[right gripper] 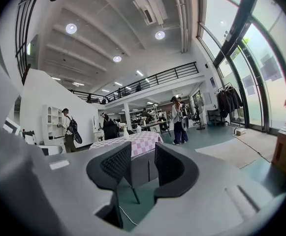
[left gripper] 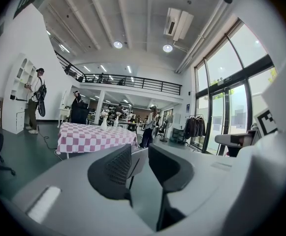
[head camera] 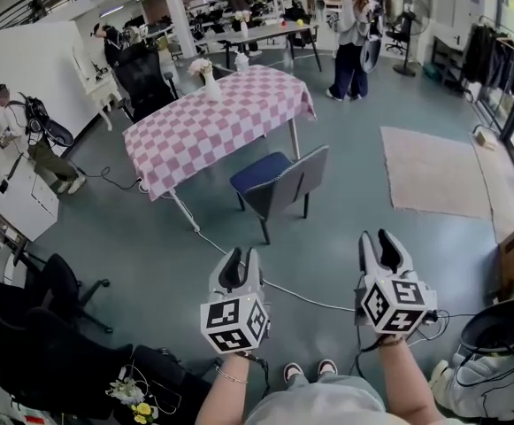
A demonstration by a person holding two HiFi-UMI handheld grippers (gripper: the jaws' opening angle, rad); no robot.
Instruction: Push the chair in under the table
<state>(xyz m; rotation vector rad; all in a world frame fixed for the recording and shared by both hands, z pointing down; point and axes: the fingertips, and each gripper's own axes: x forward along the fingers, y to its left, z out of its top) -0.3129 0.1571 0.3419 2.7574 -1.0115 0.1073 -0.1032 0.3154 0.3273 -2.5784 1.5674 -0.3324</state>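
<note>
Blue-seated chair is being faced, well ahead of left claw and right claw, out from the table. Both are being held spread, empty; reaching its backrest is being called for.

- Head view: set above the person, facing forward and steeply down. The left gripper and right gripper lie near, low in frame.
- Left gripper view: set low behind its own jaws, facing about level along them. The chair shows between them, well ahead.
- Right gripper view: set likewise, with the chair between its jaws, well ahead.
- Shared by all three: the chair, the checked table beyond it, and a standing person further off.
</note>
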